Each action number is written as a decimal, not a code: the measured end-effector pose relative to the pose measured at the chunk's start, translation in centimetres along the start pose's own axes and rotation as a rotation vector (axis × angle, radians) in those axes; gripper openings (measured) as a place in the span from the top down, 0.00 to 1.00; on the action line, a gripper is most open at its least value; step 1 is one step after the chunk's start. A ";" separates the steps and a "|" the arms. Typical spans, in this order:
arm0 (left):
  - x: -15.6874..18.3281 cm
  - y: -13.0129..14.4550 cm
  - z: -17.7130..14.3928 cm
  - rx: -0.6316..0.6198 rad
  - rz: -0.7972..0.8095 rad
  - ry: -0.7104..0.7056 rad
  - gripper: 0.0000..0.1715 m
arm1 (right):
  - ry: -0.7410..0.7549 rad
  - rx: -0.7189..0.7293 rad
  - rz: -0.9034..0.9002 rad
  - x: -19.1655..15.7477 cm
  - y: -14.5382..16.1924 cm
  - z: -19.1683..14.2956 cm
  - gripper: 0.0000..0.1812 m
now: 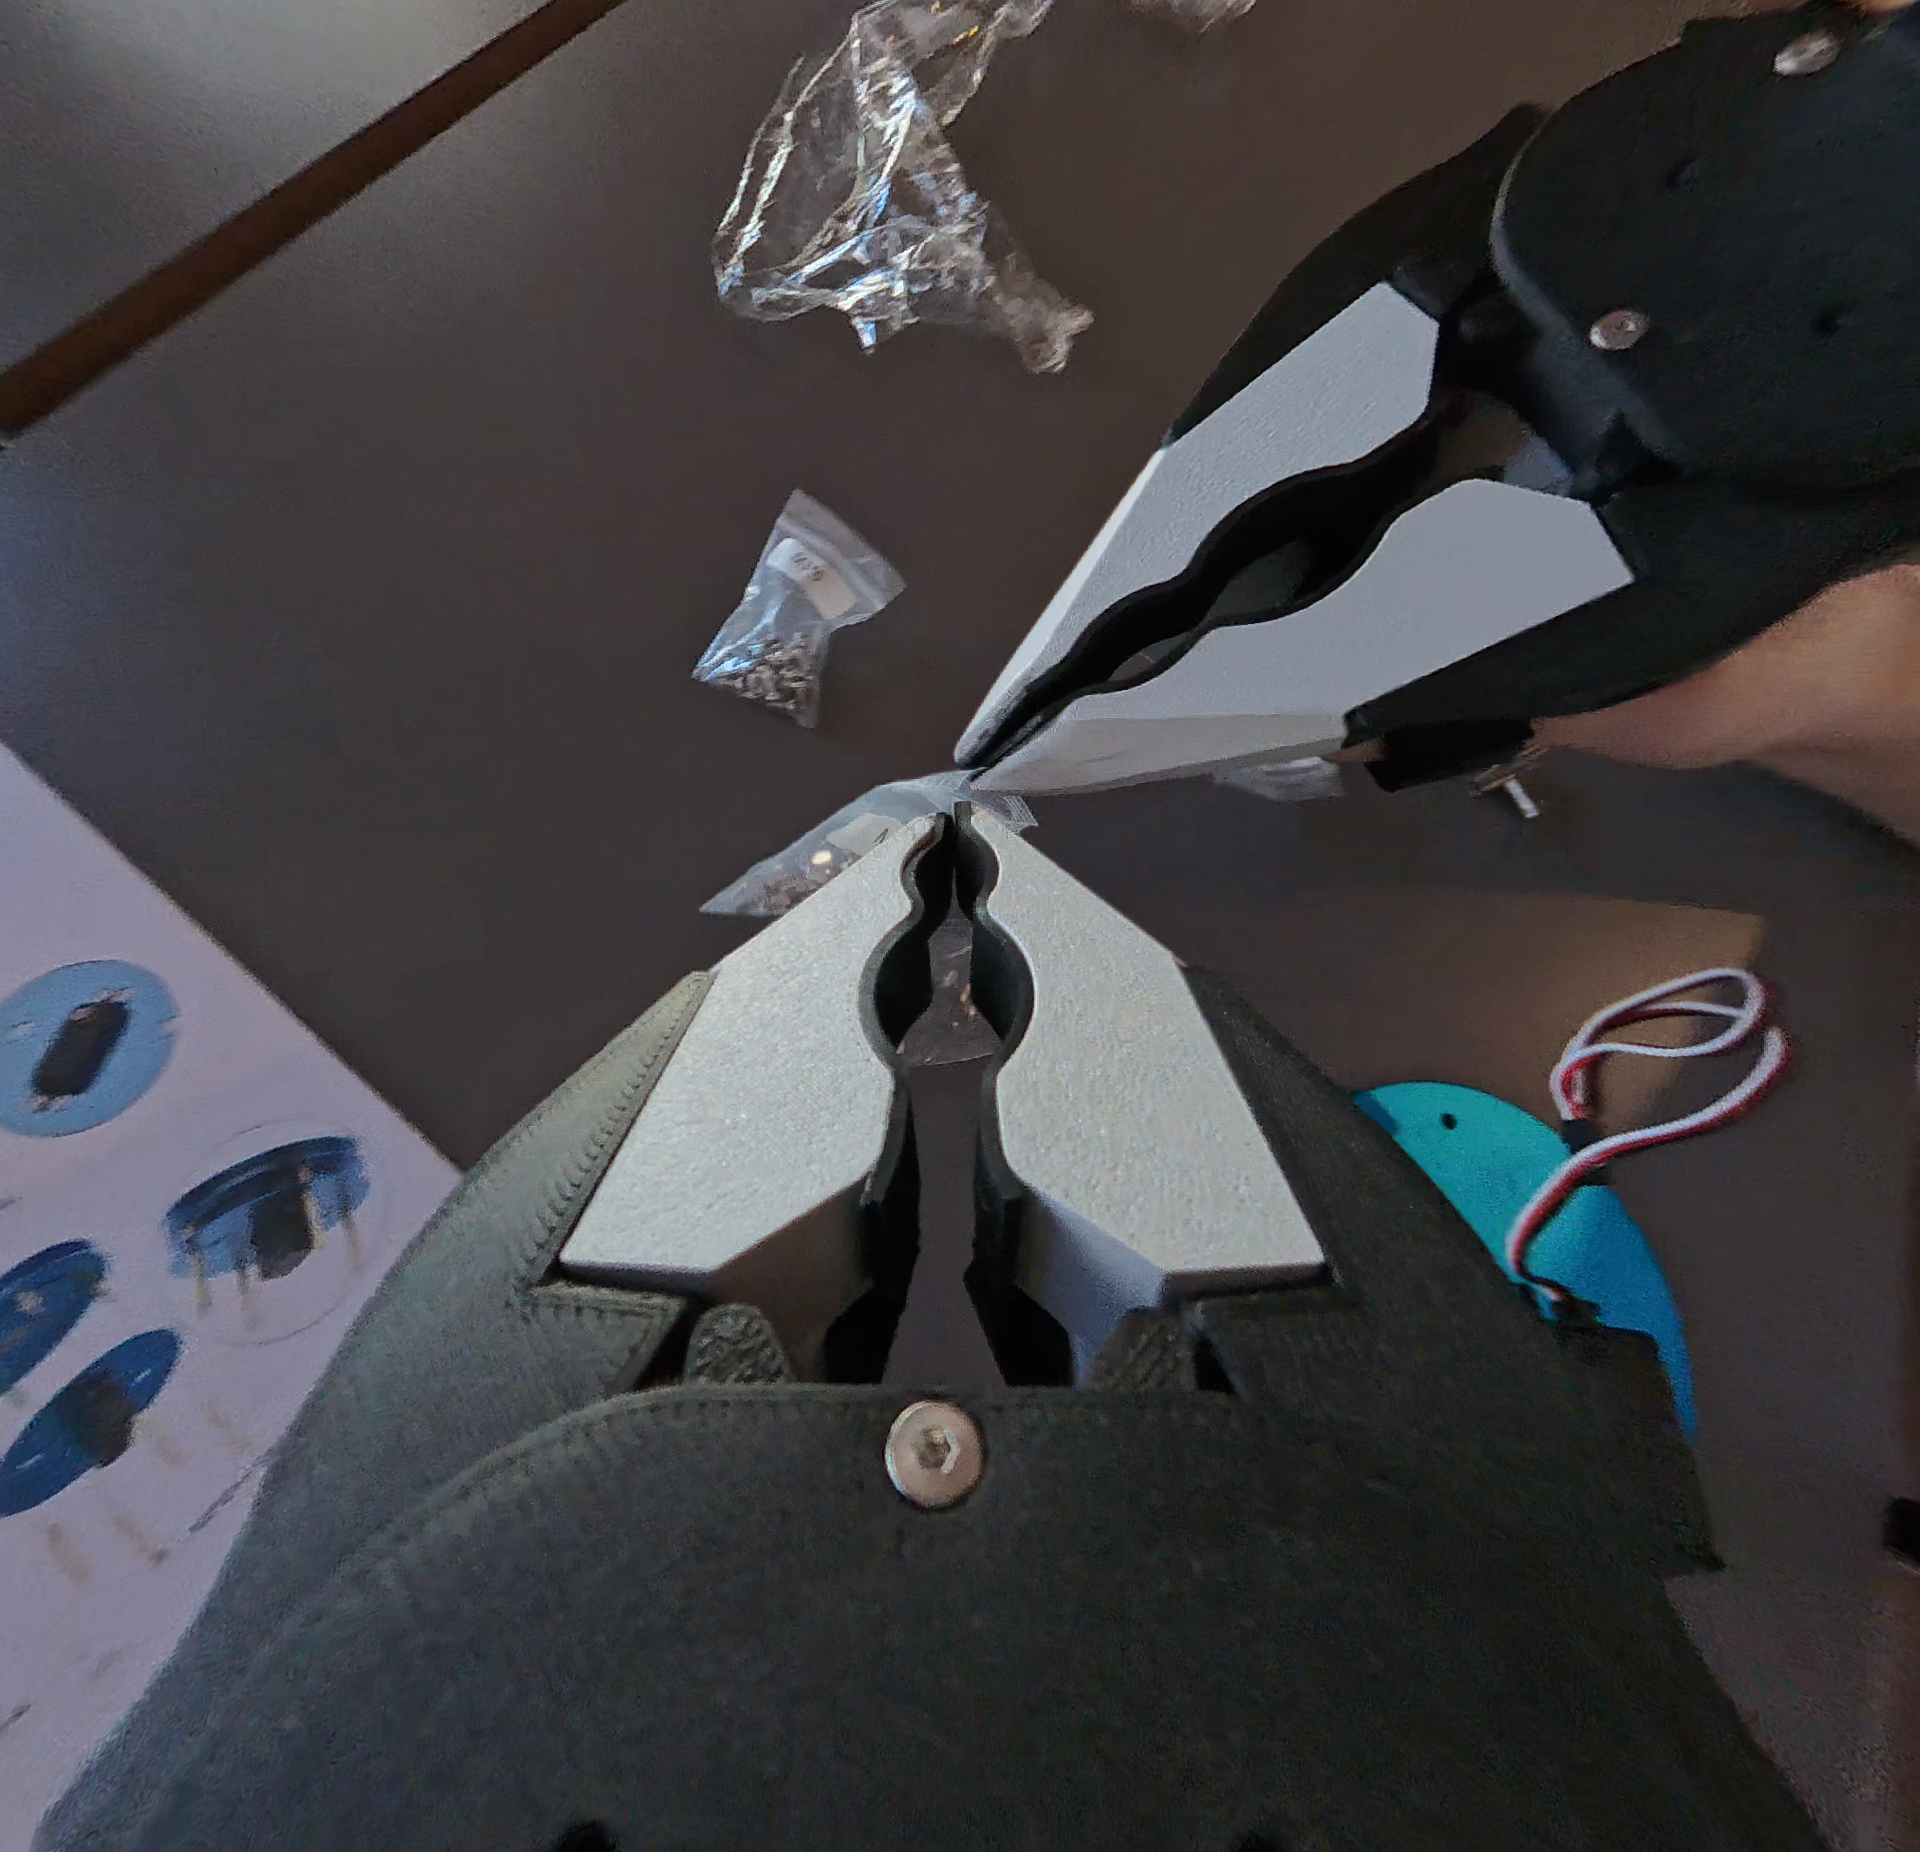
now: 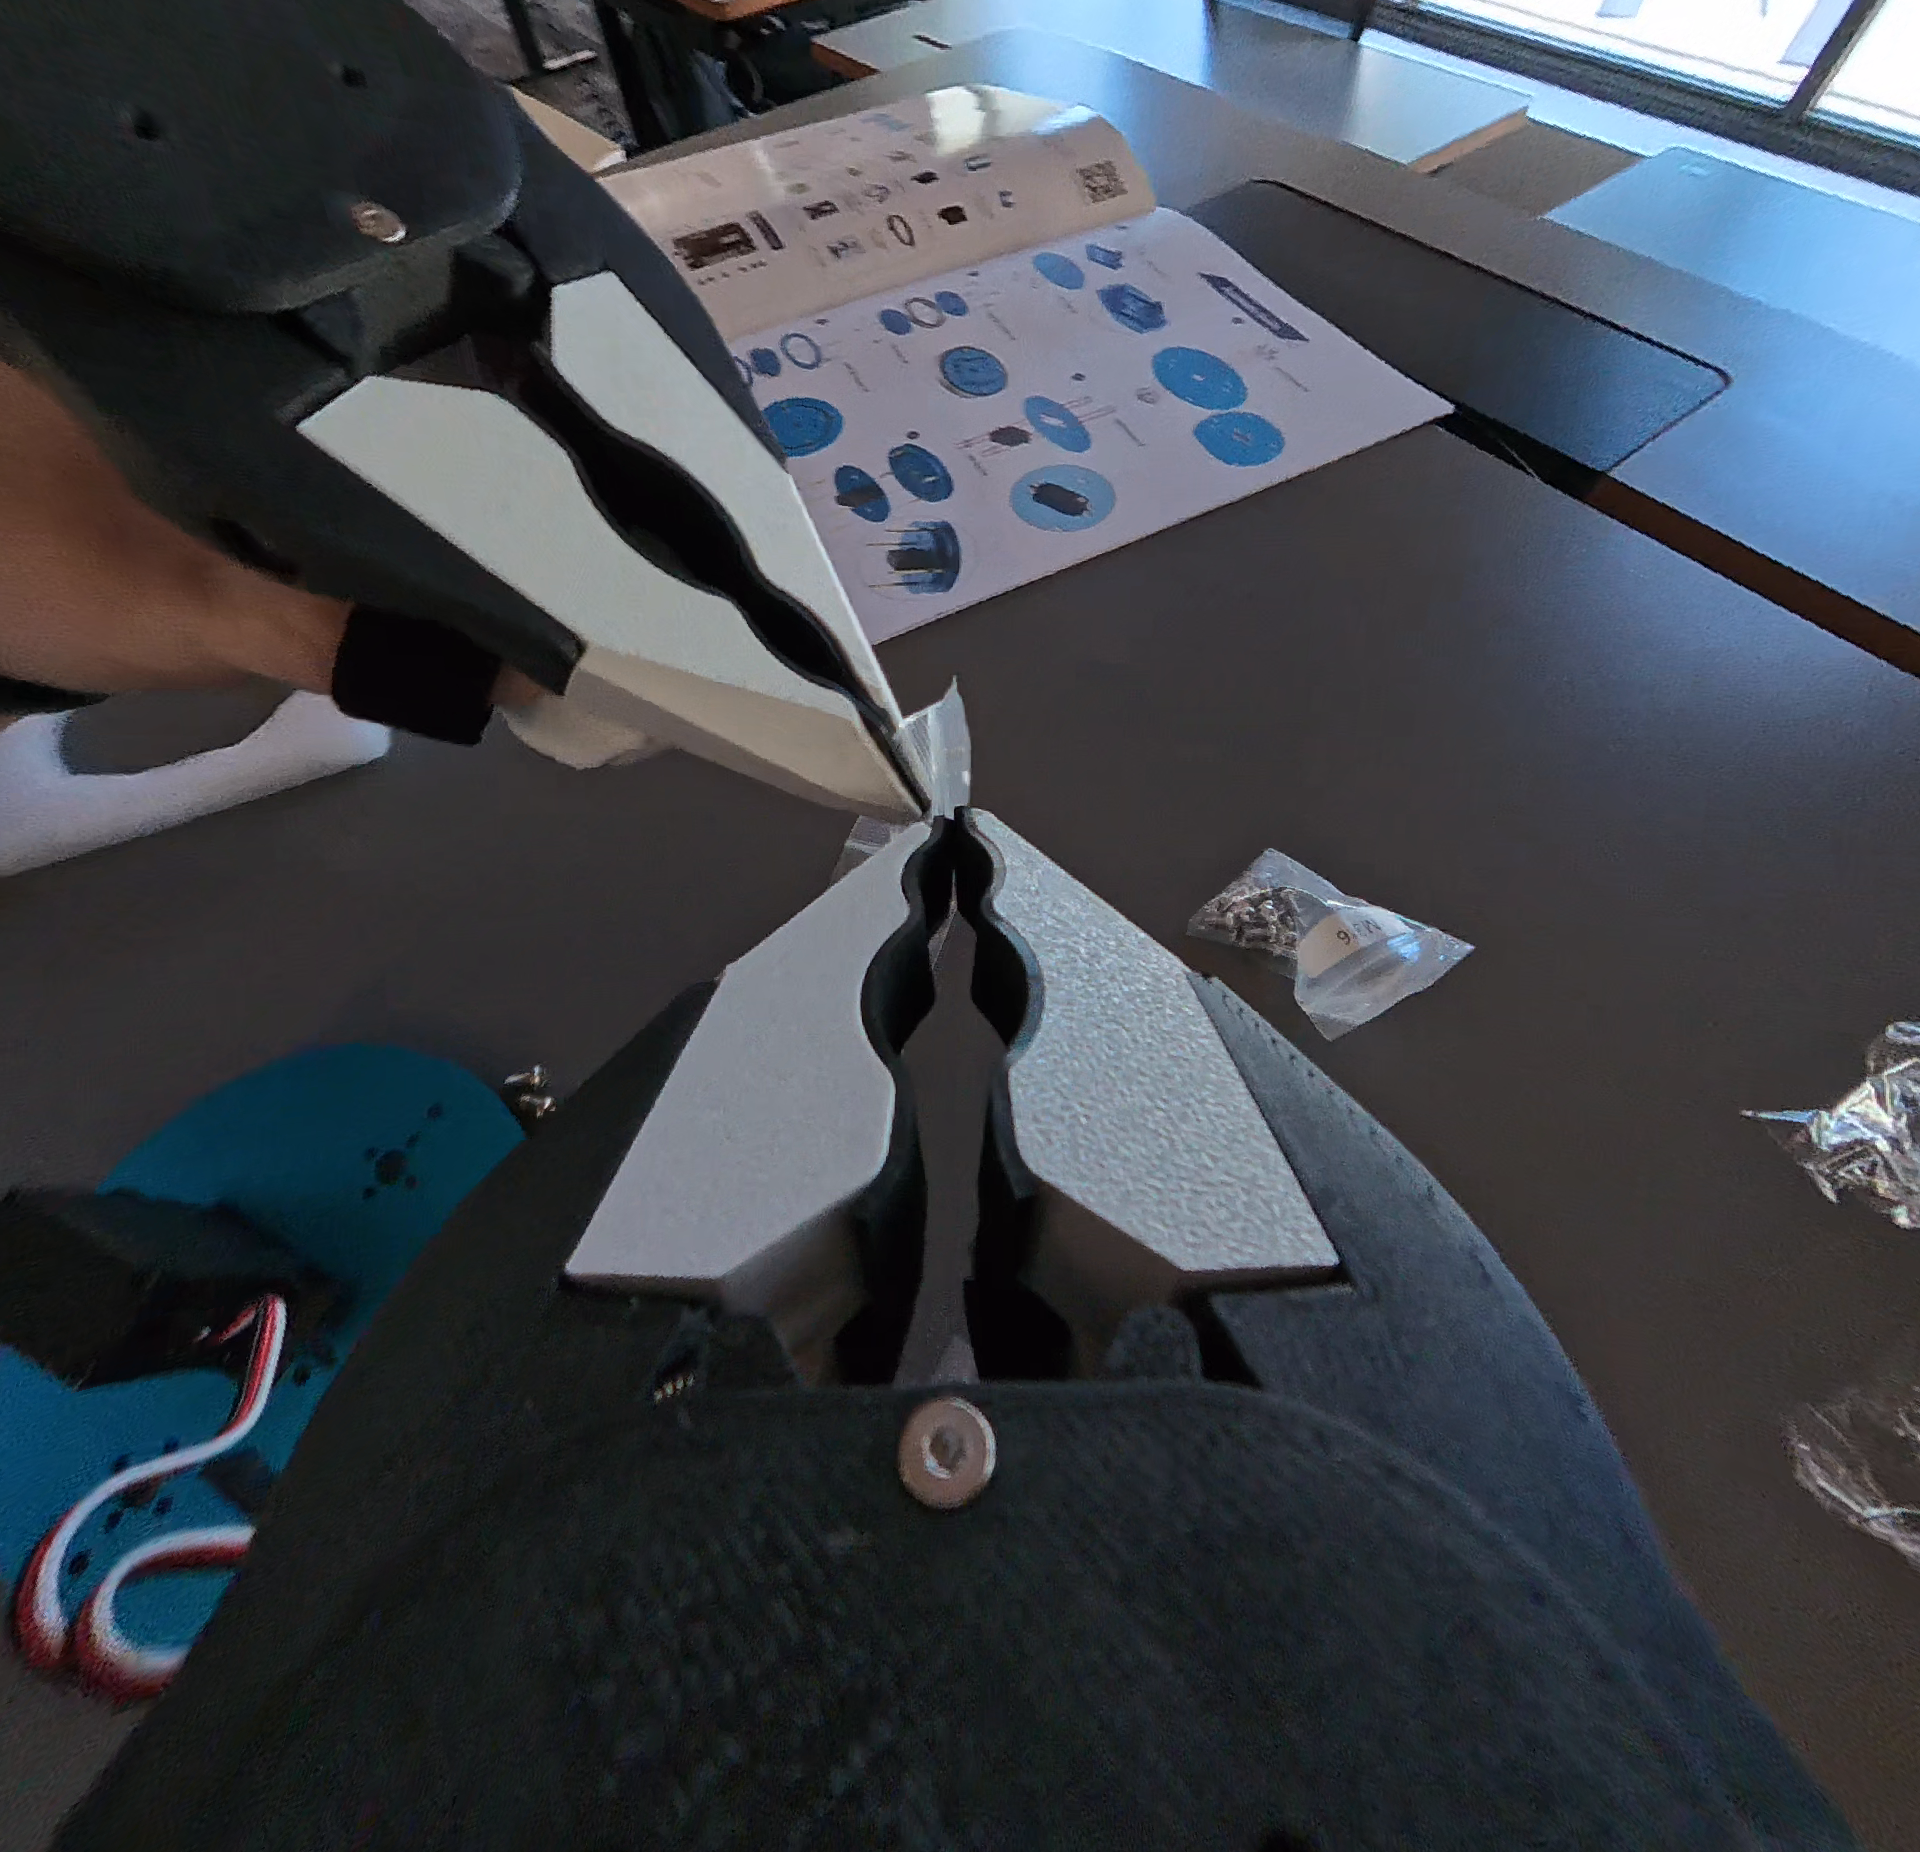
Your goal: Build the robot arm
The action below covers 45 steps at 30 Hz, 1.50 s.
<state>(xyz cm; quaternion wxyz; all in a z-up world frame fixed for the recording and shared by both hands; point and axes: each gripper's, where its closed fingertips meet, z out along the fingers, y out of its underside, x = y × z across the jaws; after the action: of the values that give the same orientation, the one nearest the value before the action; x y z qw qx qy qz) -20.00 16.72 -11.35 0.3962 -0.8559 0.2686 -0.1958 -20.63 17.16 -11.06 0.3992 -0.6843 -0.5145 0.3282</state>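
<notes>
A small clear plastic bag of little metal screws hangs above the dark table. My left gripper is shut on the bag's top edge. More of the bag shows through the gap behind its pads. My right gripper comes in from the upper right, and its tips are shut on the same top edge, right beside the left tips. In the right wrist view my right gripper pinches the bag's clear top strip, which stands up from the tips. The left gripper meets it from the upper left.
A second bag of screws lies on the table. Crumpled clear wrap lies farther off. A blue disc with red and white wires and an open picture booklet lie nearby. The grippers are tip to tip, or close to it.
</notes>
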 end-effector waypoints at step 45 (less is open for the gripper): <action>0.4 0.9 -0.5 -0.107 0.012 -0.009 1.00 | -0.089 0.039 0.010 -2.0 -0.1 0.0 0.89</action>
<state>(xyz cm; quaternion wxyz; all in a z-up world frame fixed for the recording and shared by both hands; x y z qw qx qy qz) -20.29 15.69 -11.71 0.3524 -0.8751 0.2818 -0.1749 -21.14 15.28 -10.92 0.3878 -0.6636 -0.5218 0.3701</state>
